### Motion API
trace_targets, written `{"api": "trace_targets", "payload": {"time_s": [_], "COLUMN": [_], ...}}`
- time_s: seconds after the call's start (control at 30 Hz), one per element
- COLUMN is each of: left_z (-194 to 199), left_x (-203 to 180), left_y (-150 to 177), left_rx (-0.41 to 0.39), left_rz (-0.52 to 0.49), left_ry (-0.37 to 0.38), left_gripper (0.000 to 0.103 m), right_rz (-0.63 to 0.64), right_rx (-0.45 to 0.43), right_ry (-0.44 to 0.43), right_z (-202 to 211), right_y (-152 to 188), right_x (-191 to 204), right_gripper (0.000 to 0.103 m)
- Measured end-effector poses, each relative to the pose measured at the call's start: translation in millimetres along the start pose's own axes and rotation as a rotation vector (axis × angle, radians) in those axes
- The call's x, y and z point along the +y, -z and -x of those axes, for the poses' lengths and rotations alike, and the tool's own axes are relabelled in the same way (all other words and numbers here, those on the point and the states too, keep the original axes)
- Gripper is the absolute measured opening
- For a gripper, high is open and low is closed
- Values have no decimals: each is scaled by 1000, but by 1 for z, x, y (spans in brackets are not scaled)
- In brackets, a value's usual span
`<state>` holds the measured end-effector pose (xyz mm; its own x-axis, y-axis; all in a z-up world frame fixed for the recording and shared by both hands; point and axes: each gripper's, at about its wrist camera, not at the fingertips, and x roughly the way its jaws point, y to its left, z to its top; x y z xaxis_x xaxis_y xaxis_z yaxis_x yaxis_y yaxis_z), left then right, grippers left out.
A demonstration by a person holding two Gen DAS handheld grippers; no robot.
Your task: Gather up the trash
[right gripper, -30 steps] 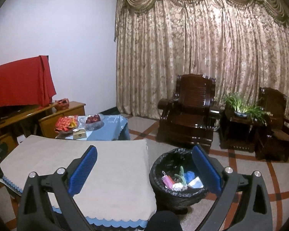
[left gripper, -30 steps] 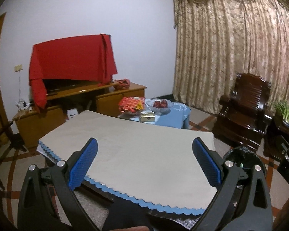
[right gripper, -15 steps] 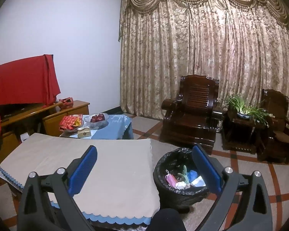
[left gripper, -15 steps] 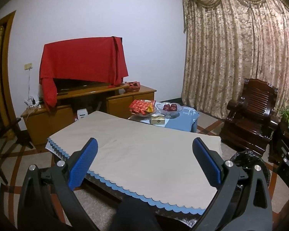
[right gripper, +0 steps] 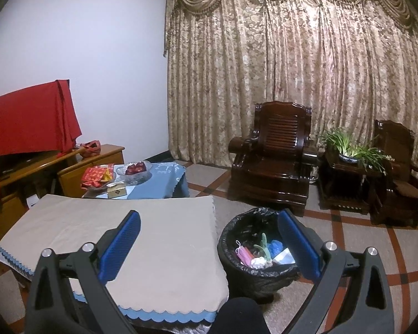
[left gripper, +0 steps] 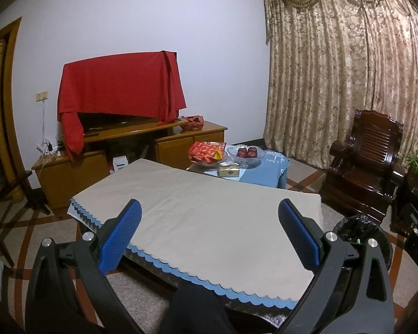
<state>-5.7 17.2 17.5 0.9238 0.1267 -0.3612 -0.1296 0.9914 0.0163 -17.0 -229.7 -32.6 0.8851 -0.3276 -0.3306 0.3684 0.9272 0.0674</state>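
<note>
Left wrist view: the left hand-held gripper (left gripper: 209, 233) is spread wide with nothing between its blue pads (left gripper: 119, 236). It hangs over the near edge of the desk (left gripper: 197, 217), which is covered by a beige cloth with a blue scalloped border. Beyond the desk stands a smaller desk with a blue cloth (left gripper: 267, 167), carrying red snack packets (left gripper: 207, 151), a glass bowl of apples (left gripper: 246, 154) and a small gold box (left gripper: 229, 171). A wooden cabinet (left gripper: 119, 150) against the wall bears a screen draped in red cloth (left gripper: 119, 86). The trash bin (left gripper: 359, 229) shows only partly at lower right, behind the right-hand finger; its contents cannot be made out here.

Right wrist view: the right hand-held gripper (right gripper: 209, 245) is likewise spread wide and holds nothing. The trash bin (right gripper: 237, 239), lined with a black bag, stands on the floor just beside the right end of the desk (right gripper: 125, 222). The trash (right gripper: 260, 254) lies inside it: a pink face mask, white crumpled paper, blue and green pieces. Two dark wooden armchairs (right gripper: 276, 161) flank a potted plant (right gripper: 348, 147) before the curtain (right gripper: 292, 69).
</note>
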Motion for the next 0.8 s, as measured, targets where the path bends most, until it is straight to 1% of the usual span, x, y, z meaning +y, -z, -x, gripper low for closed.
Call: {"api": "trace_targets", "payload": {"time_s": [0.8], "left_z": [1], "left_x": [0], "left_y": [-5], "left_rx": [-7], "left_rz": [1], "left_ry": [6], "left_gripper": [96], "right_rz": [-9], "right_rx": [-8], "right_ry": [10], "right_z": [3], "right_y": [-6], "right_x": [-8], "right_gripper": [97]}}
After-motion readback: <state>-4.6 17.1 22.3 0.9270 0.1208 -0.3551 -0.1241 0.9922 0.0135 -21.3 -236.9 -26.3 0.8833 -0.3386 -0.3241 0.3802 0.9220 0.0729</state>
